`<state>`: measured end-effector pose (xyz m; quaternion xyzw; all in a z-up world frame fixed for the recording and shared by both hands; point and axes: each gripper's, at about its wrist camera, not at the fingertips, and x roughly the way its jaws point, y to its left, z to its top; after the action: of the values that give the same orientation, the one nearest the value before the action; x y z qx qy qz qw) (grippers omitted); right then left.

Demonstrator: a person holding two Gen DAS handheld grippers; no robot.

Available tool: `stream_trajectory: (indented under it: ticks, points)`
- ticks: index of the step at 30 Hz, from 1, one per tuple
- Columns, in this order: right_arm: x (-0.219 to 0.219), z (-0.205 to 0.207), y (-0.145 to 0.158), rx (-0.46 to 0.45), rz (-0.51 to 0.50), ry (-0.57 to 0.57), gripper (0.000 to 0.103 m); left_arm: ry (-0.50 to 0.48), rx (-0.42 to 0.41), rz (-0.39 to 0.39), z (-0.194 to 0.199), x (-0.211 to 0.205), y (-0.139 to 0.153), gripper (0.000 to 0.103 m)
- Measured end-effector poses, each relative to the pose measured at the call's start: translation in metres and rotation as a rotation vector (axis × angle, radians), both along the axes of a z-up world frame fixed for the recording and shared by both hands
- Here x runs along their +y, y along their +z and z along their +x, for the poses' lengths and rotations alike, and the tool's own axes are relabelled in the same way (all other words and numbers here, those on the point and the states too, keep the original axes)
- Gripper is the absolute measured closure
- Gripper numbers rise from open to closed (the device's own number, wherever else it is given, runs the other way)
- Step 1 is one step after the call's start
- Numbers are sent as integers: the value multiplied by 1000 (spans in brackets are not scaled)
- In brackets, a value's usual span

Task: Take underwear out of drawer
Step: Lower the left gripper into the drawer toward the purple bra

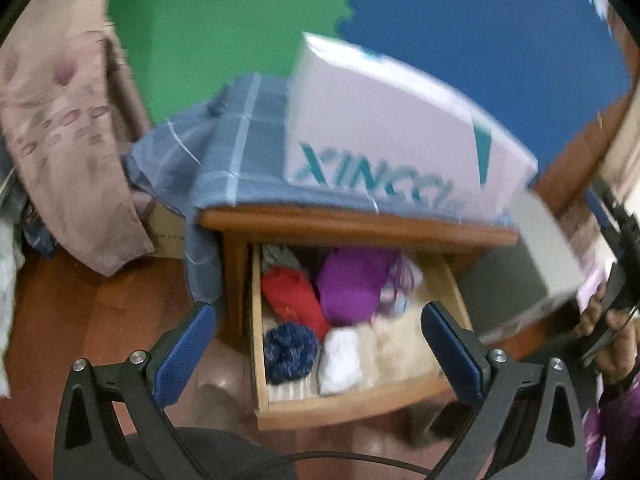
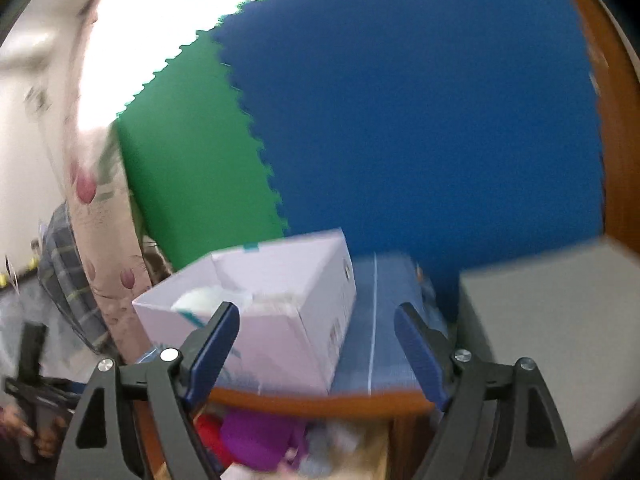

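Observation:
In the left wrist view, the wooden drawer (image 1: pixel 344 408) of a nightstand stands pulled out. It holds rolled garments: a red one (image 1: pixel 292 296), a purple one (image 1: pixel 352 284), a speckled navy one (image 1: pixel 290 350), a white one (image 1: pixel 340 356) and cream fabric (image 1: pixel 400 344). My left gripper (image 1: pixel 318 344) hovers above the drawer, open and holding nothing. My right gripper (image 2: pixel 316 340) is open too, level with the nightstand top, with nothing between its pads. The red roll (image 2: pixel 208 428) and purple roll (image 2: pixel 256 436) show blurred beneath it.
A white box (image 1: pixel 384 136) with teal lettering sits on a blue checked cloth (image 1: pixel 224 152) covering the nightstand. A grey box (image 1: pixel 548 248) stands to the right. A floral curtain (image 1: pixel 68 140) hangs at the left. Green and blue foam mats line the wall behind.

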<state>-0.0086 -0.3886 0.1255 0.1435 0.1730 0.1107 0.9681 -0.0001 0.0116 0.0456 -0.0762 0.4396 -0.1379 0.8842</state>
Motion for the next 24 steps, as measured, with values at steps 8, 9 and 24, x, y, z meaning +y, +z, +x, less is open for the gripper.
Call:
stream_trajectory:
  ticks: [8, 9, 24]
  points:
    - [-33, 6, -18, 162, 125, -1, 21, -58, -7, 106, -2, -51, -15, 1]
    - [-35, 5, -19, 163, 129, -1, 21, -67, -18, 133, -3, -58, -17, 1]
    - [-69, -9, -19, 158, 213, -12, 21, -506, 7, 874, 30, -194, -124, 3]
